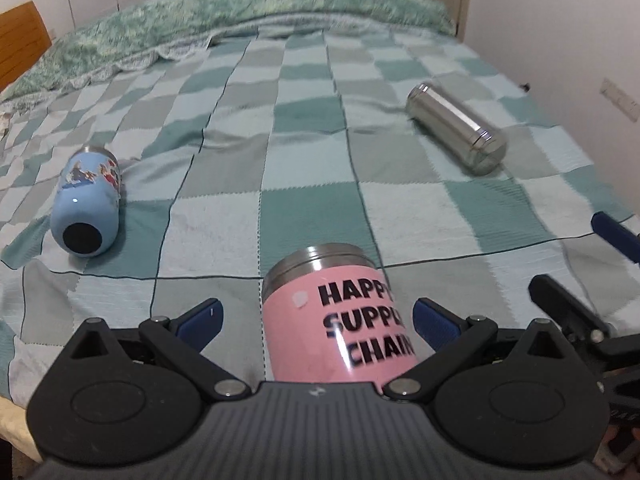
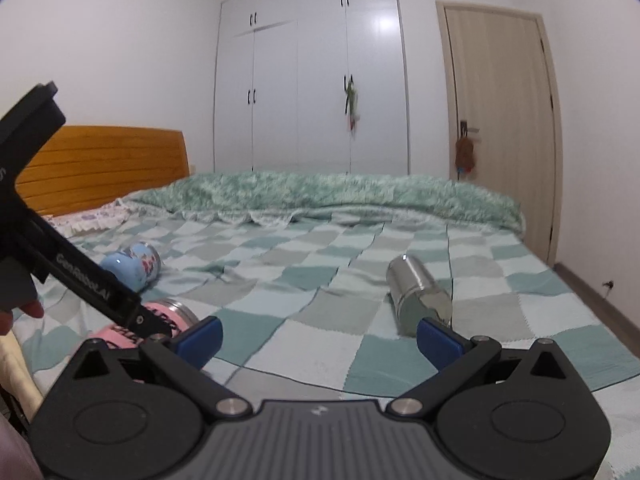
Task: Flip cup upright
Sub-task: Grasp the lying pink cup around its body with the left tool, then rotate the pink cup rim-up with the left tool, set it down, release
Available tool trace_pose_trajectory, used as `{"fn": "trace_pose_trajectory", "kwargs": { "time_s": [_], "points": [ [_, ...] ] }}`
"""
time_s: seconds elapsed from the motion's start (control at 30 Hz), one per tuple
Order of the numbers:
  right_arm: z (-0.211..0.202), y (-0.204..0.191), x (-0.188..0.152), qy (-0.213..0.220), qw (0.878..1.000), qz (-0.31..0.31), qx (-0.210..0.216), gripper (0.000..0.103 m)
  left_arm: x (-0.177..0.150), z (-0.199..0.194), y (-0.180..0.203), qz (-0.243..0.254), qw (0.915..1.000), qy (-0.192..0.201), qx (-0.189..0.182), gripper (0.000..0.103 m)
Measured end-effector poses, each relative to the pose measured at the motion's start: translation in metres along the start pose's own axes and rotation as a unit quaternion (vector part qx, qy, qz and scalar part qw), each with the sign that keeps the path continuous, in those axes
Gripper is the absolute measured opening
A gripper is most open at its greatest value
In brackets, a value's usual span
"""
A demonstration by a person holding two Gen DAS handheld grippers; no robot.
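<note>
Two sets of tongs are showing wide open and neither is holding anything. I am keeping the left gripper (image 1: 316, 314) low over the near edge of the bed, and the pink cup (image 1: 336, 316) is lying right between its spread blue pads (image 1: 200, 320). The right-hand pad is sitting just beside the cup wall; whether it is touching I cannot tell, and the left-hand pad is standing clear of it. The cup is resting on its side on the checked blanket (image 1: 304, 152), its long axis running straight away from me along the fingers, steel rim end pointing out across the bed. So I am judging that the left hand is the near one for this cup, and that closing here would be pinching across the barrel, with a swing of the wrist needed to stand it up.

I am holding the right gripper (image 2: 318, 340) higher, looking across the bed; the steel cup (image 2: 420, 296) is lying on its side just beyond its right-hand pad, its axis slanting away to the left. That is the cup I would be leaving to the right hand.

Further out, the blue cup (image 1: 90, 208) is lying on its side well off to the left, black base end facing me
</note>
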State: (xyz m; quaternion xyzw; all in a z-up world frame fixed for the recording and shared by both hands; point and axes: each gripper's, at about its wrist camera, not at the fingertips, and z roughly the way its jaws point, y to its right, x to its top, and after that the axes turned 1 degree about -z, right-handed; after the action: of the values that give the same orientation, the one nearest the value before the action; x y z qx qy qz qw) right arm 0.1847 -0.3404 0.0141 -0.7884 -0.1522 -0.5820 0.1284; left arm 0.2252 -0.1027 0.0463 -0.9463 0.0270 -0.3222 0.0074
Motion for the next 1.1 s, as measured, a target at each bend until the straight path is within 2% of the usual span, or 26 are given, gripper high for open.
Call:
{"fn": "trace_pose_trajectory", "kwargs": {
  "time_s": [0.13,0.17,0.2,0.23,0.33,0.5,0.6,0.8,0.97,1.03,1.1],
  "points": [
    [0.018,0.010,0.000,-0.017,1.000,0.011,0.020,0.103,0.008,0.021,-0.001,-0.022,0.9991,-0.035,0.002,0.102],
    [0.022,0.012,0.000,-0.019,0.999,0.013,0.025,0.103,0.010,0.027,-0.001,-0.033,0.9980,-0.053,-0.003,0.098],
    [0.025,0.013,-0.001,-0.021,0.999,0.014,0.028,0.103,0.011,0.036,-0.001,-0.041,0.9956,-0.083,-0.012,0.089],
    [0.029,0.014,-0.001,-0.022,0.999,0.015,0.031,0.103,0.010,0.041,-0.001,-0.046,0.9941,-0.097,-0.013,0.089],
    [0.036,0.015,-0.002,-0.027,0.999,0.020,0.040,0.103,0.008,0.037,-0.005,-0.045,0.9953,-0.084,-0.020,0.088],
    [0.034,0.016,-0.002,-0.024,0.998,0.035,0.048,0.103,0.000,0.025,-0.010,-0.046,0.9978,-0.035,-0.031,0.087],
    [0.028,0.013,-0.004,-0.023,0.998,0.039,0.047,0.103,-0.007,0.013,-0.015,-0.045,0.9977,-0.009,-0.050,0.087],
    [0.005,-0.001,-0.006,-0.001,0.998,0.055,0.042,0.103,-0.020,-0.026,-0.032,-0.034,0.9944,0.072,-0.070,0.085],
    [-0.002,-0.018,-0.011,0.012,0.997,0.076,0.031,0.103,-0.018,-0.051,-0.055,-0.040,0.9847,0.167,-0.031,0.085],
    [-0.001,-0.024,-0.013,0.016,0.995,0.088,0.032,0.103,-0.012,-0.052,-0.067,-0.048,0.9806,0.190,-0.014,0.085],
    [0.001,-0.030,-0.016,0.019,0.995,0.097,0.032,0.103,-0.004,-0.044,-0.077,-0.048,0.9779,0.202,0.019,0.085]
  ]
}}
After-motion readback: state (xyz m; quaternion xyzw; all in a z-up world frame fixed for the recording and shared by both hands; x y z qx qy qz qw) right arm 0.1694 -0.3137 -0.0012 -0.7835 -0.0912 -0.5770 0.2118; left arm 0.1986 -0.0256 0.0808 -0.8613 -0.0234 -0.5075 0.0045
